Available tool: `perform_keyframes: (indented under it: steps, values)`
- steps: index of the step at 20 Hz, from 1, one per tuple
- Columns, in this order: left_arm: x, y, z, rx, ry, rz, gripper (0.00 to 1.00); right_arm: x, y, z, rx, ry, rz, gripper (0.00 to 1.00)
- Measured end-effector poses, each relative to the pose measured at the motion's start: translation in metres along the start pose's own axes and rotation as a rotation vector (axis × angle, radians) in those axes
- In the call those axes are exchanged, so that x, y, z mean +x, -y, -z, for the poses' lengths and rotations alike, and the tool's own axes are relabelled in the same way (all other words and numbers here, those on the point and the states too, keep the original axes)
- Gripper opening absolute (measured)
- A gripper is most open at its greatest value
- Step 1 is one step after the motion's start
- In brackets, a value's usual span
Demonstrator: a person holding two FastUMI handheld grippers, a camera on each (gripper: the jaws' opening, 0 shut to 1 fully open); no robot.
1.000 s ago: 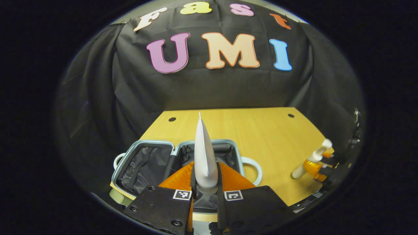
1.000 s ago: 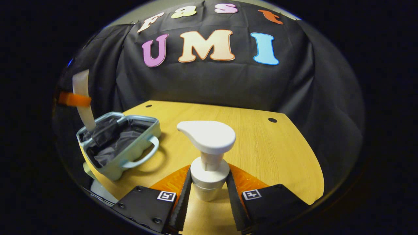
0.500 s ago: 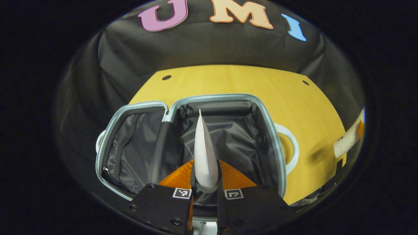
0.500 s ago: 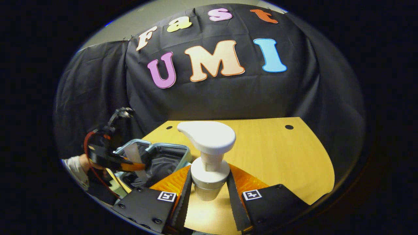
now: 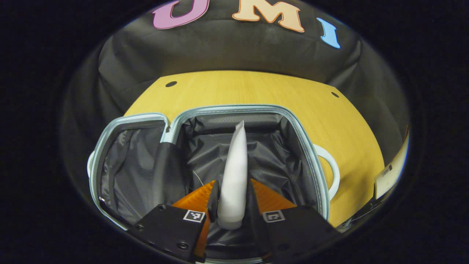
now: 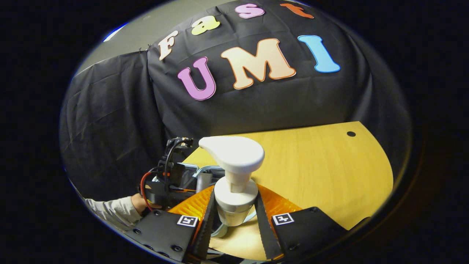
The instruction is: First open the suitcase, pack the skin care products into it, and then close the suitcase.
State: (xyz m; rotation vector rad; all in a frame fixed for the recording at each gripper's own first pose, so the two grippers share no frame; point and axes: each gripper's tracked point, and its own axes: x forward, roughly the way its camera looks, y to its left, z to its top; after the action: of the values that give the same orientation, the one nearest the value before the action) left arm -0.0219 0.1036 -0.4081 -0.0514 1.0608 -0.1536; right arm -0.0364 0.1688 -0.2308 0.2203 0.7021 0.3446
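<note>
The open suitcase (image 5: 234, 108) has a light blue rim and black lining and lies on the wooden table (image 5: 256, 88) just below my left gripper (image 5: 232, 183). That gripper is shut on a white tube (image 5: 234, 165), which points into the right-hand half with its tip leaning right. My right gripper (image 6: 234, 194) is shut on the neck of a white pump bottle (image 6: 234, 157) and holds it above the table (image 6: 311, 165). In the right gripper view the left gripper (image 6: 172, 179) hangs over the suitcase rim (image 6: 205, 169), held by a hand (image 6: 141, 203).
The suitcase's white side handle (image 5: 331, 172) sticks out to the right. A pale bottle body (image 5: 392, 168) shows at the far right edge of the left gripper view. The tabletop has small round holes (image 5: 170, 84) near its back corners. Black cloth walls the booth.
The left gripper has dropped closer into the suitcase; the tube has tilted and its jaws stand a bit wider. The right gripper has carried the pump bottle toward the suitcase.
</note>
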Motion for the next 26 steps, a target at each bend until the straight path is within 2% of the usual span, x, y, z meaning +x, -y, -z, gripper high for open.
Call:
perform_keyframes:
  steps: [4,8,12,14,15,18,20,21,26]
  values:
    - [-0.015,-0.007,-0.020,0.025,0.104,0.026,0.77,0.028,-0.024,0.019,0.007,-0.055,-0.005,0.59]
    - [-0.049,-0.025,-0.044,0.032,0.205,0.032,0.81,0.053,-0.046,0.047,-0.005,-0.124,-0.004,0.59]
    - [-0.096,-0.063,-0.072,0.000,0.337,0.003,0.81,0.084,-0.059,0.084,-0.017,-0.213,0.007,0.57]
    - [-0.117,-0.090,-0.079,-0.020,0.365,-0.031,0.81,0.096,-0.063,0.104,-0.014,-0.253,0.014,0.59]
    - [-0.123,-0.104,-0.078,-0.034,0.370,-0.054,0.81,0.101,-0.065,0.113,-0.007,-0.272,0.018,0.57]
    - [-0.139,-0.145,-0.072,-0.085,0.379,-0.117,0.82,0.119,-0.066,0.134,0.015,-0.330,0.044,0.59]
    - [-0.148,-0.170,-0.063,-0.124,0.377,-0.159,0.82,0.128,-0.066,0.133,0.039,-0.331,0.052,0.57]
    - [-0.152,-0.182,-0.057,-0.141,0.374,-0.178,0.82,0.132,-0.065,0.130,0.047,-0.330,0.061,0.59]
    - [-0.166,-0.241,-0.036,-0.219,0.364,-0.269,0.82,0.156,-0.045,0.128,0.076,-0.329,0.145,0.58]
